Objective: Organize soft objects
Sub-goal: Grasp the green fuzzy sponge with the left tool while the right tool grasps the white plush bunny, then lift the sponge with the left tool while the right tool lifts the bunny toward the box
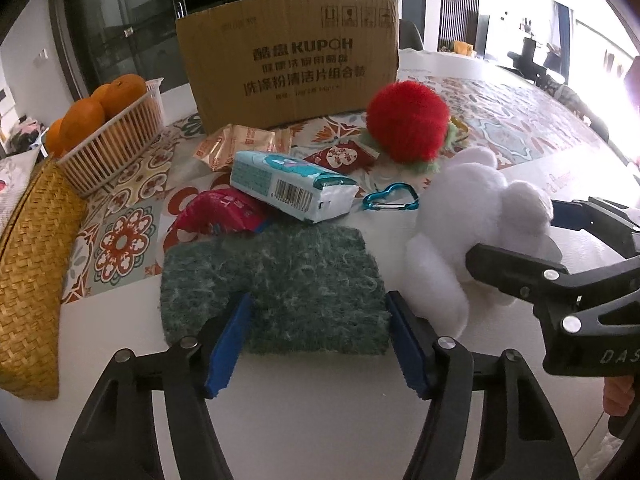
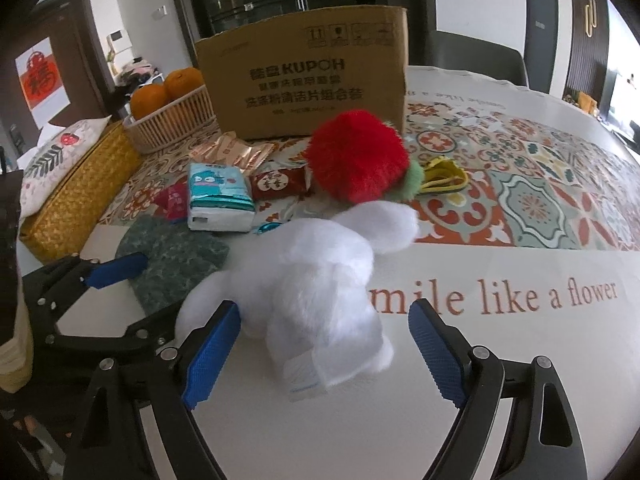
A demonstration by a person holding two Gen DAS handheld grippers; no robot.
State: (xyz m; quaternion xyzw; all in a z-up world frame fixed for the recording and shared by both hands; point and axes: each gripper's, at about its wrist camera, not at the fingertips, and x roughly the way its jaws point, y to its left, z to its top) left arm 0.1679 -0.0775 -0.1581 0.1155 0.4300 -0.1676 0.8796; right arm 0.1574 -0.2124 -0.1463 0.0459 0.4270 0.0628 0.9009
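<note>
Both grippers spread wide, nothing grabbed. Left gripper [image 1: 320, 344] straddles the near edge of the green scrub pad [image 1: 276, 284]; right gripper [image 2: 326, 354] brackets the white plush [image 2: 312, 276]. Farther out: red pompom [image 2: 358, 156], then cardboard box [image 2: 304, 72].

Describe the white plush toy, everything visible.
The white plush toy is fluffy, with rounded lumps that may be limbs or ears and a sewn-in fabric label at its near end. It lies on the table, overlapping the green scrubbing pad at its left. The open right gripper straddles it, one finger at its fur. No face visible.
</note>
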